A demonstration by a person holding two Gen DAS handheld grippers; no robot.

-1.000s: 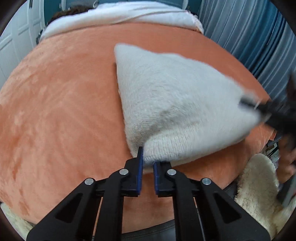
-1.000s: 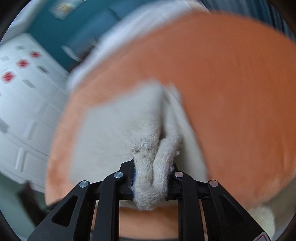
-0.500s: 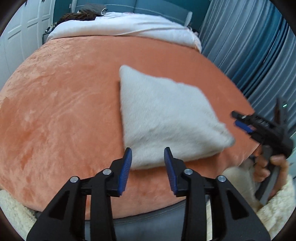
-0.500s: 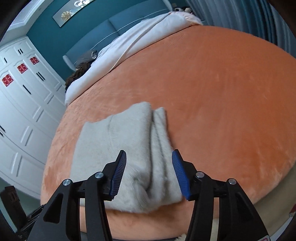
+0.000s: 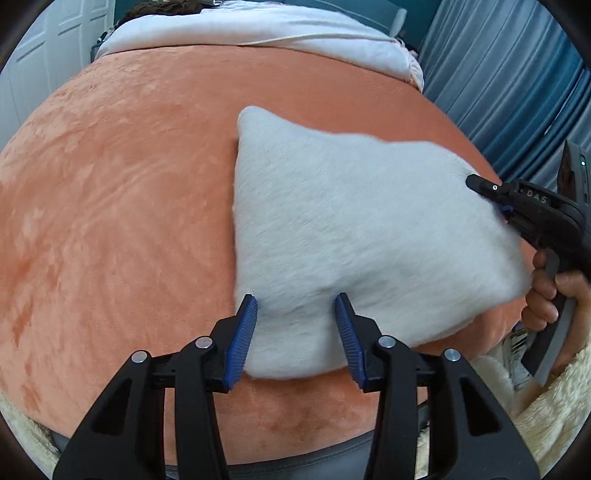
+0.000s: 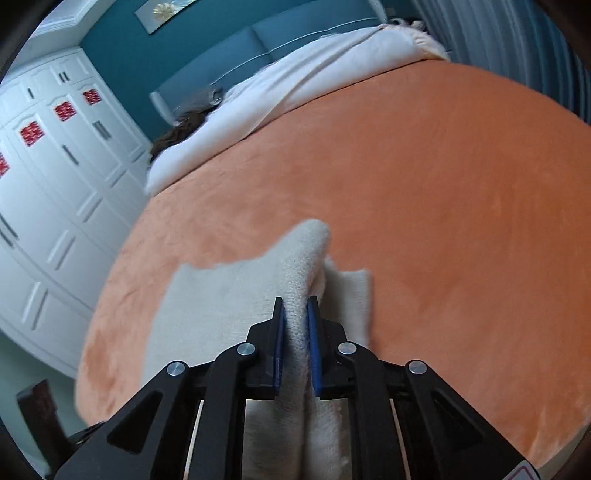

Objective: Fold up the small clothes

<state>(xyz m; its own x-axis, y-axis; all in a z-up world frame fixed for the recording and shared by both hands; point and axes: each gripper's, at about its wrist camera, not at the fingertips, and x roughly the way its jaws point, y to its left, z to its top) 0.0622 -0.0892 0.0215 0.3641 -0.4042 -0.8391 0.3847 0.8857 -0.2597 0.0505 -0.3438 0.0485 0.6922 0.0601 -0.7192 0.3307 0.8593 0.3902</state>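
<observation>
Near the front edge of the bed point(image 5: 110, 206), on its orange blanket, lies a folded cream sweater point(image 5: 351, 229). The left gripper point(image 5: 295, 332) hovers over the sweater's near corner with its blue-padded jaws spread apart, the cloth lying between them but not pinched. The right gripper point(image 6: 295, 328) is clamped on a thick fold at the sweater's right edge, the knit bunched up between its pads. A white quilt point(image 5: 258, 26) lies across the far end of the bed, with blue curtains point(image 5: 517, 81) to the right.
</observation>
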